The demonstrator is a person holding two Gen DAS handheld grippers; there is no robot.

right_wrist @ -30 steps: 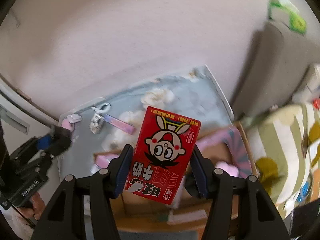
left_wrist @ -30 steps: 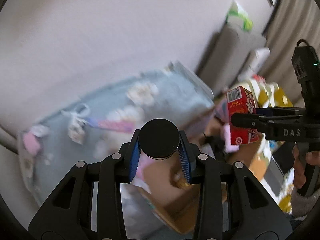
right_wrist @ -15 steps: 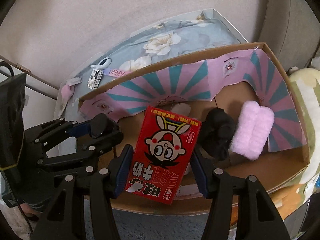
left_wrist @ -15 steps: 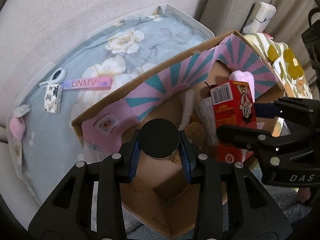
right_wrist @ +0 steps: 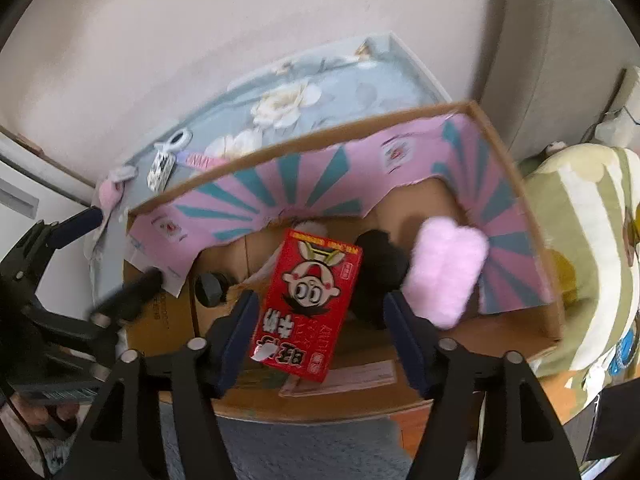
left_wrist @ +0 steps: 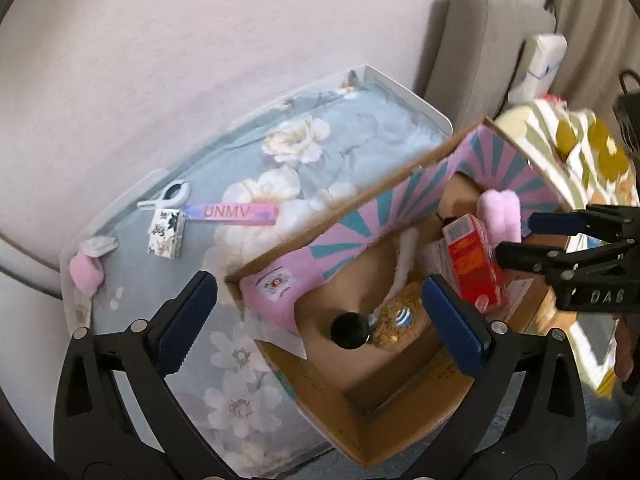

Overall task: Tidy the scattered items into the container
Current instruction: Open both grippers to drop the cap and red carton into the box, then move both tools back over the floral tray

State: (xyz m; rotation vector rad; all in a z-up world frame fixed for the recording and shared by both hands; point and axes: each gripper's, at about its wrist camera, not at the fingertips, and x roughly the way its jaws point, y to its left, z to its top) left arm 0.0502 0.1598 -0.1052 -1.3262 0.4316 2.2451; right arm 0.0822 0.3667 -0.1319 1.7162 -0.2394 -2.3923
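Your left claw (left_wrist: 320, 320) is standing spread wide, the jar (left_wrist: 350, 330) dropping into the box (left_wrist: 400, 432); your right claw (right_wrist: 320, 334) has just been opening, its pads clear of the carton (right_wrist: 310, 304), which looks light and stiff: grip its flat sides.

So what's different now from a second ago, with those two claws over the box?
The left gripper has just opened its jaws wide and let go of the black-capped jar, which now sits down in the cardboard box. The right gripper sank toward the box and its jaws have been opening; the red carton between them looks released. The clip, tag and small packet on the floral cloth stayed put.
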